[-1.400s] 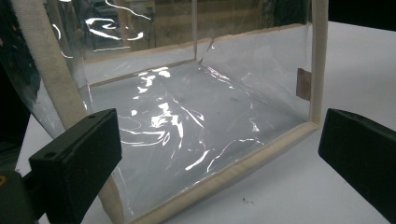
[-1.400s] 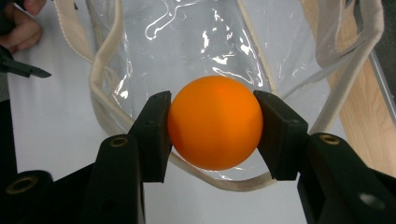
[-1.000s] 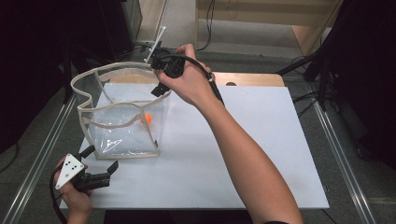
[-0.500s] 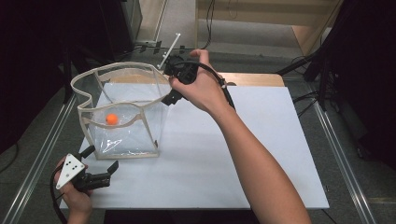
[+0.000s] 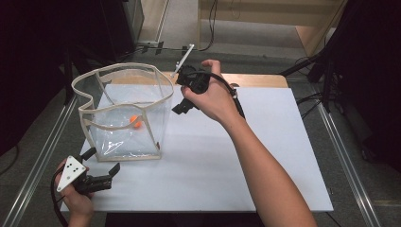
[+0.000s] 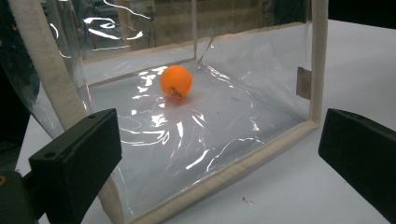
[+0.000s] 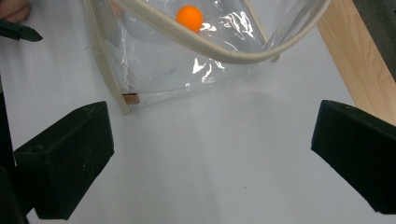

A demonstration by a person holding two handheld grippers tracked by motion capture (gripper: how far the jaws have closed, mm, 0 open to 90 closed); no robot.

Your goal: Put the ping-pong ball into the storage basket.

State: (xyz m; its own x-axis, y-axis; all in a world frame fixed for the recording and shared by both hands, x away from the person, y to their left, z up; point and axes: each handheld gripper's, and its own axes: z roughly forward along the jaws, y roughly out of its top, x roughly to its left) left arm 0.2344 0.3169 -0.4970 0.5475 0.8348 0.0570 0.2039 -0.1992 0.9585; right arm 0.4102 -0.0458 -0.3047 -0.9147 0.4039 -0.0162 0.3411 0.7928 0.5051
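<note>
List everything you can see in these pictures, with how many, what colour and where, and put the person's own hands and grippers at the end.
Clear bag: one, see-through plastic with beige fabric edging, standing open on the left half of the white board.
Ball: one, orange, inside the clear bag on its floor.
White board: one, white, lying on the table under the bag.
Table: one, light wood, a strip showing past the far edge of the board.
Metal rails: two, silver, along the left and right sides of the table.
Left gripper: one, black with a grey plate, open, near the front left corner of the board, aimed at the bag.
Right gripper: one, black, open, held above the board just right of the bag.
</note>
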